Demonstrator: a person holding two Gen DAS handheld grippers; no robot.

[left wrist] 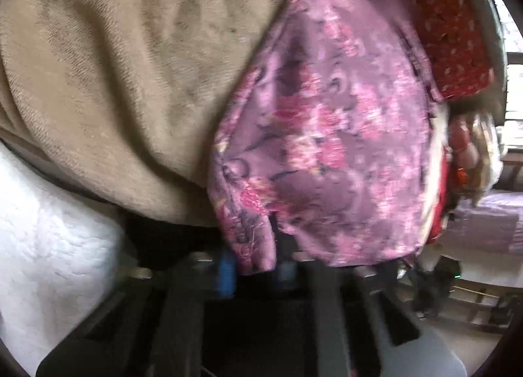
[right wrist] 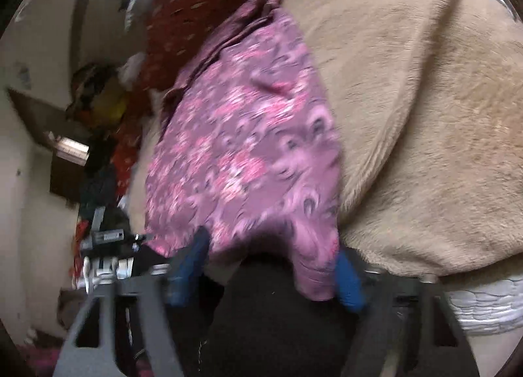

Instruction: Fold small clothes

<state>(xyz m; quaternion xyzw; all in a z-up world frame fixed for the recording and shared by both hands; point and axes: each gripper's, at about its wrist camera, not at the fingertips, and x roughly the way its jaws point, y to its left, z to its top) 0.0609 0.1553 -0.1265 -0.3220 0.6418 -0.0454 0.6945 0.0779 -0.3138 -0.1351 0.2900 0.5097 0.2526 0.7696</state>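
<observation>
A small purple garment with a pink flower print (left wrist: 327,135) lies on a beige blanket (left wrist: 124,76). In the left wrist view its near corner hangs between my left gripper's (left wrist: 256,274) blue-tipped fingers (left wrist: 227,274), which look shut on it. In the right wrist view the same garment (right wrist: 242,154) drapes over the blanket (right wrist: 425,115). Its near edge hangs down between my right gripper's (right wrist: 271,274) blue fingertips (right wrist: 188,270), which stand wide apart. A fold of cloth rests against the right fingertip. Both views are blurred by motion.
A red patterned cloth (left wrist: 454,17) lies beyond the garment; it also shows in the right wrist view (right wrist: 196,4). A white quilted mattress (left wrist: 42,246) sits under the blanket. A pile of mixed clothes (right wrist: 98,99) and dark gear lie at the left of the right wrist view.
</observation>
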